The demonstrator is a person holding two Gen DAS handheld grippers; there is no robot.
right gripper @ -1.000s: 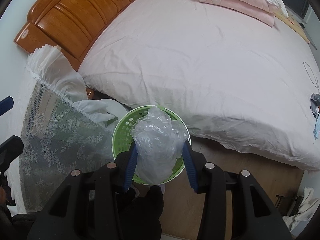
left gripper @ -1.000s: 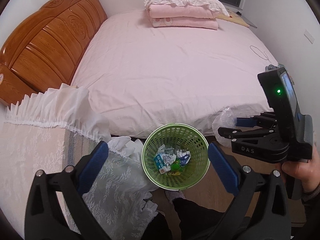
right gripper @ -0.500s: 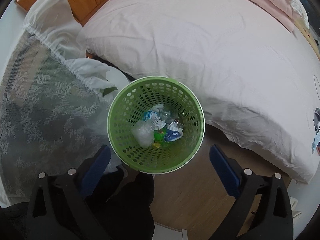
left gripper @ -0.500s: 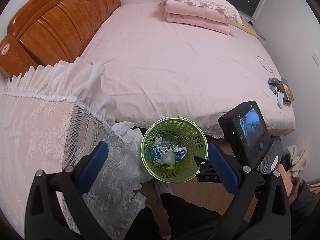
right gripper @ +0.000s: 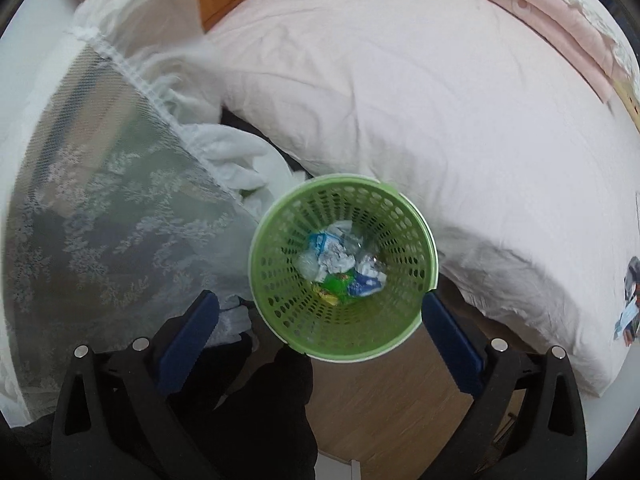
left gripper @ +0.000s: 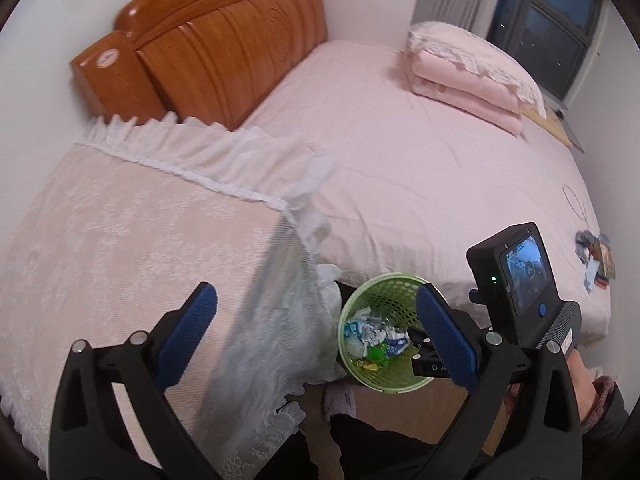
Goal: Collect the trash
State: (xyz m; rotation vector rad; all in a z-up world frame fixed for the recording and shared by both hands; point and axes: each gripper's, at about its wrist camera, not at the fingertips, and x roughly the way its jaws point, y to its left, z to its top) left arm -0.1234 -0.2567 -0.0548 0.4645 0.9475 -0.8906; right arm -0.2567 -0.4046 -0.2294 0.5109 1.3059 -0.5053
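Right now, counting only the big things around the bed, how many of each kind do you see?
Green waste basket: 1
Wooden headboard: 1
Folded pink quilt: 1
Pillow on the quilt: 1
Lace-covered stand: 1
Total: 5

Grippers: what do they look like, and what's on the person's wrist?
Both the left gripper and right gripper have black angular frames, silver pivot bolts and blue textured pads. The right carries a black screen box with a green light. A dark sleeve covers the wrist.
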